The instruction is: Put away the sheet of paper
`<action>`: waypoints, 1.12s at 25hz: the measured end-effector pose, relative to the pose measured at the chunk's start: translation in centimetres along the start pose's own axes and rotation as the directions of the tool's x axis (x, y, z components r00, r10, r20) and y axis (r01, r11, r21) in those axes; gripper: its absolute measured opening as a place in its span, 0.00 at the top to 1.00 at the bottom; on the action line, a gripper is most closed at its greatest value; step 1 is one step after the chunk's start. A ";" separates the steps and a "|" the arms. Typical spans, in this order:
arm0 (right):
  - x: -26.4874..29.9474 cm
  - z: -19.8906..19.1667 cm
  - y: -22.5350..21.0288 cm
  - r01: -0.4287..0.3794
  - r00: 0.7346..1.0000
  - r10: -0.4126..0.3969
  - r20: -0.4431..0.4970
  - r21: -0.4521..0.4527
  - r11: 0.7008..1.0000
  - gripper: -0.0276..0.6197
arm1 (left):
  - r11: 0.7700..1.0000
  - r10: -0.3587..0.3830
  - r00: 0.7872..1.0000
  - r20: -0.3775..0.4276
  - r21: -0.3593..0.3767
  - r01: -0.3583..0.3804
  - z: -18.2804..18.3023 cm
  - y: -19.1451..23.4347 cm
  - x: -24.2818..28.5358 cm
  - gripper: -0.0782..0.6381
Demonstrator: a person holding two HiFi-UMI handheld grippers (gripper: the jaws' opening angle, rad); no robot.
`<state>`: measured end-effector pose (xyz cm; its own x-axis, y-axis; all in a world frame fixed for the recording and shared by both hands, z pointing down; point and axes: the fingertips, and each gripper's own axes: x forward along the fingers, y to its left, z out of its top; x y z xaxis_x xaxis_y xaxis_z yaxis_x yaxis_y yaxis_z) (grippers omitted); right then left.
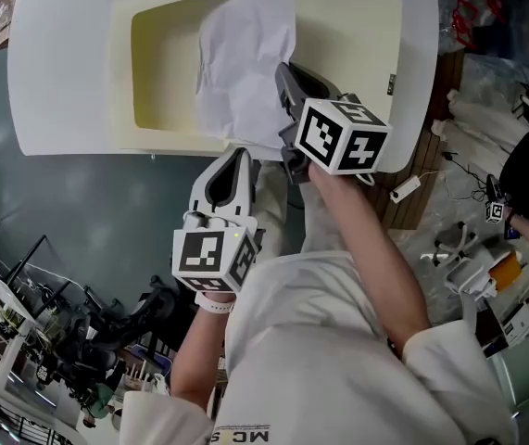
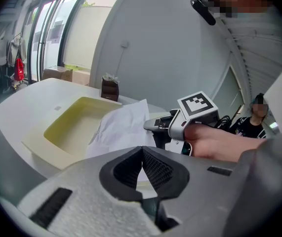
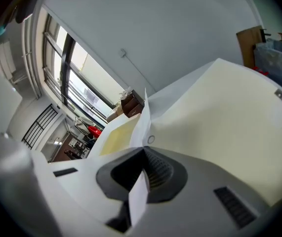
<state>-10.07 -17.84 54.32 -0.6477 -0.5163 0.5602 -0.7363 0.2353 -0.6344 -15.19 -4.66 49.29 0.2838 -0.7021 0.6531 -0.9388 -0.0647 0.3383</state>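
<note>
The sheet of paper, white and creased, hangs over the middle of a cream tray that lies on a white table, partly covering the tray's sunken left half. The right gripper grasps the sheet's near edge, its jaws clenched on the paper, which runs edge-on between them in the right gripper view. The left gripper sits by the table's near edge, apart from the sheet, its jaws pressed together with nothing between them. A small brown box stands on the table's far side.
</note>
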 end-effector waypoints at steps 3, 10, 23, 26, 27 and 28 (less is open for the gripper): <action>1.7 -0.5 1.1 -0.019 1.000 0.019 -0.015 0.018 1.000 0.93 | 0.999 0.033 0.999 -0.001 -0.015 -0.033 -0.3 1.5 -0.2 0.85; 5.7 -1.7 1.2 -0.051 0.996 0.053 -0.065 0.023 0.998 0.93 | 0.995 0.086 0.996 -0.011 -0.049 -0.086 -1.0 3.7 1.3 0.85; 12.0 -4.6 4.3 -0.125 0.974 0.125 -0.190 0.010 0.992 0.93 | 0.990 0.129 0.992 -0.013 -0.064 -0.130 -0.4 6.3 1.0 0.85; 12.8 -5.5 6.0 -0.180 0.951 0.177 -0.253 0.014 0.984 0.93 | 0.988 0.139 0.990 -0.012 -0.067 -0.139 -0.5 6.5 0.8 0.85; 12.9 -5.9 6.4 -0.198 0.942 0.194 -0.275 0.012 0.980 0.93 | 0.988 0.141 0.990 -0.012 -0.067 -0.142 -0.5 6.6 0.7 0.85; 13.0 -6.2 6.8 -0.215 0.933 0.207 -0.293 0.007 0.977 0.93 | 0.987 0.144 0.990 -0.013 -0.066 -0.144 -0.7 6.6 0.7 0.85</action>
<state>-24.74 -17.83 60.59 -0.8146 -0.1922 0.5472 -0.5786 0.3350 -0.7437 -21.08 -5.08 52.41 0.1485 -0.6946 0.7039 -0.9549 0.0845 0.2848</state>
